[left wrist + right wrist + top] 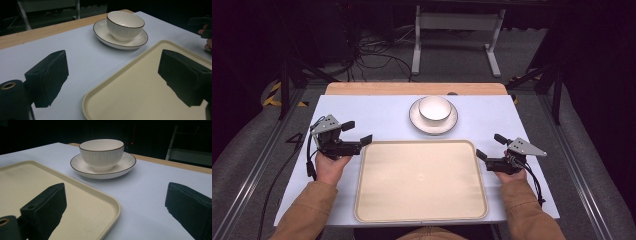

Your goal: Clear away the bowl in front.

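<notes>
High view: tray point(422, 212) between grippers

Nearest my jaws lies the tray point(421, 181), a cream rectangle with rounded corners and a low raised rim. It sits flat on the pale blue surface point(382, 112), long side across, its near edge close to my side, and nothing rests on it. From my left gripper view its rounded corner point(86, 100) lies just below my jaws; from my right gripper view another corner point(113, 206) does the same. Beyond the tray's far edge, a little apart from it, stands a white bowl point(435, 108) with a thin dark rim line and fine vertical ribbing, upright and empty, centred on a white saucer point(416, 118) with the same dark edge.
</notes>
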`<action>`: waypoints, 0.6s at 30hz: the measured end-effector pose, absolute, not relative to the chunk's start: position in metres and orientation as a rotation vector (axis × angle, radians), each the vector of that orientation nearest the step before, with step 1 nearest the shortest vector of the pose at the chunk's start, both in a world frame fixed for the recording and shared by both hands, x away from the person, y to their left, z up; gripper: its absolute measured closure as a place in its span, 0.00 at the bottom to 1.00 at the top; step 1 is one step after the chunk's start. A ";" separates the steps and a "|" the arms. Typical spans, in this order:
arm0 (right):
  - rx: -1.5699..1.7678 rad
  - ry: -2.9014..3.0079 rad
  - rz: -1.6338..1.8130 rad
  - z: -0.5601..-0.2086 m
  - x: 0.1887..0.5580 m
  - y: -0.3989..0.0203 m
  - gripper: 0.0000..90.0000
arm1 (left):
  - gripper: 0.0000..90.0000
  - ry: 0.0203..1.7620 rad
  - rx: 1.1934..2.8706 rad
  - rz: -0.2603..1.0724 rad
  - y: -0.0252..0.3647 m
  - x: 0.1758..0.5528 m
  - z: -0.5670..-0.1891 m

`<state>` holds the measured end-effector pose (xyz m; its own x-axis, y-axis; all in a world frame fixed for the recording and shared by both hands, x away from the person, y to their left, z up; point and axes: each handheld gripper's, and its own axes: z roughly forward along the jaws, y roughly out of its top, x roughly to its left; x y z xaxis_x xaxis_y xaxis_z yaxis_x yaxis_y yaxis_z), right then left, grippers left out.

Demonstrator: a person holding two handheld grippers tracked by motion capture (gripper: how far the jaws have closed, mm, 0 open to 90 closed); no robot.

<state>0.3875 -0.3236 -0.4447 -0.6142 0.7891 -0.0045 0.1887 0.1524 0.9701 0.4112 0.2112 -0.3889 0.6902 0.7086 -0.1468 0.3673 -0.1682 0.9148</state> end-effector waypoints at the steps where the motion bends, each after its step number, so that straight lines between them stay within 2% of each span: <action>1: 0.929 1.908 1.487 -0.445 0.387 -0.324 0.04 | 0.12 0.858 1.780 0.382 0.210 0.412 -0.388; 11: 0.932 1.908 1.494 -0.445 0.388 -0.324 0.05 | 0.14 0.880 1.792 0.388 0.191 0.427 -0.381; 18: 0.939 1.910 1.506 -0.445 0.388 -0.325 0.05 | 0.13 0.878 1.804 0.346 0.174 0.440 -0.379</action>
<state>0.3883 -0.3249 -0.4448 -0.6193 0.7850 0.0144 0.1970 0.1376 0.9707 0.4396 0.1740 -0.3788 0.6886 0.7056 -0.1673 0.4016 -0.1790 0.8981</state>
